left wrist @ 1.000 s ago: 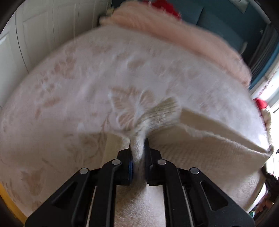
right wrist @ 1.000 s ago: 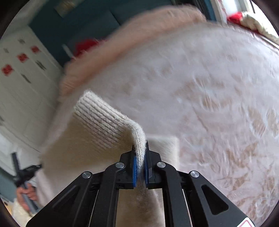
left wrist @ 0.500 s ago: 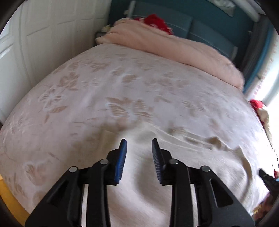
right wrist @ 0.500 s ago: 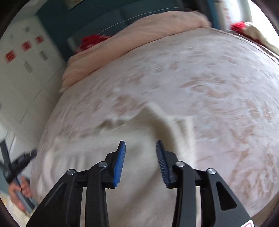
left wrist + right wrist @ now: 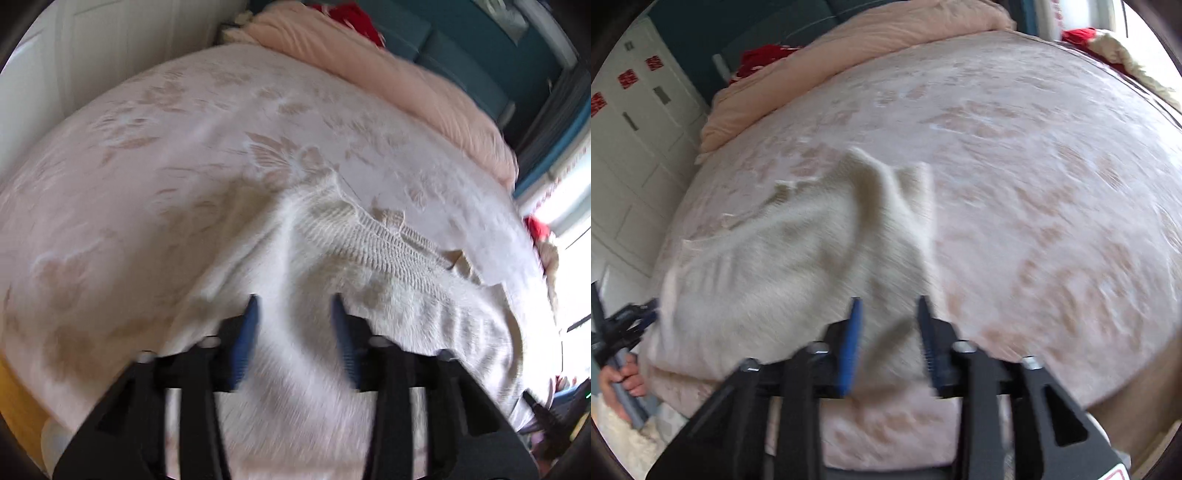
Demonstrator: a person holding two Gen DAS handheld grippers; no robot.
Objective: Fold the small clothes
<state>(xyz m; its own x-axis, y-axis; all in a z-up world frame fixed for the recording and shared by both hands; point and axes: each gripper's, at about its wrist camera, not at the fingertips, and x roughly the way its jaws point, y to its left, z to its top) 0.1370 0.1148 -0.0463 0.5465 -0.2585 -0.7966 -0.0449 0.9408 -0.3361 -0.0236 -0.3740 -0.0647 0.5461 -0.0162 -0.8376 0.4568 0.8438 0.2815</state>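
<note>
A small cream knitted garment (image 5: 332, 258) lies rumpled on the pink floral bedspread (image 5: 166, 147); its ribbed band runs across the middle of the left wrist view. My left gripper (image 5: 295, 306) is open and empty just above the garment's near part. In the right wrist view the same garment (image 5: 798, 258) lies left of centre with one end bunched up. My right gripper (image 5: 888, 306) is open and empty over the garment's near right edge. The left gripper (image 5: 624, 325) shows at the far left of that view. Both views are motion-blurred.
A peach duvet (image 5: 406, 74) lies rolled along the far side of the bed, with a red item (image 5: 351, 14) behind it. White wardrobe doors (image 5: 628, 122) stand beside the bed. A cream fluffy item (image 5: 1126, 55) lies at the far right edge.
One second ago both grippers were shut on the garment's ribbed ends. Both have since opened and let it drop onto the bed, and now sit lower and nearer over it.
</note>
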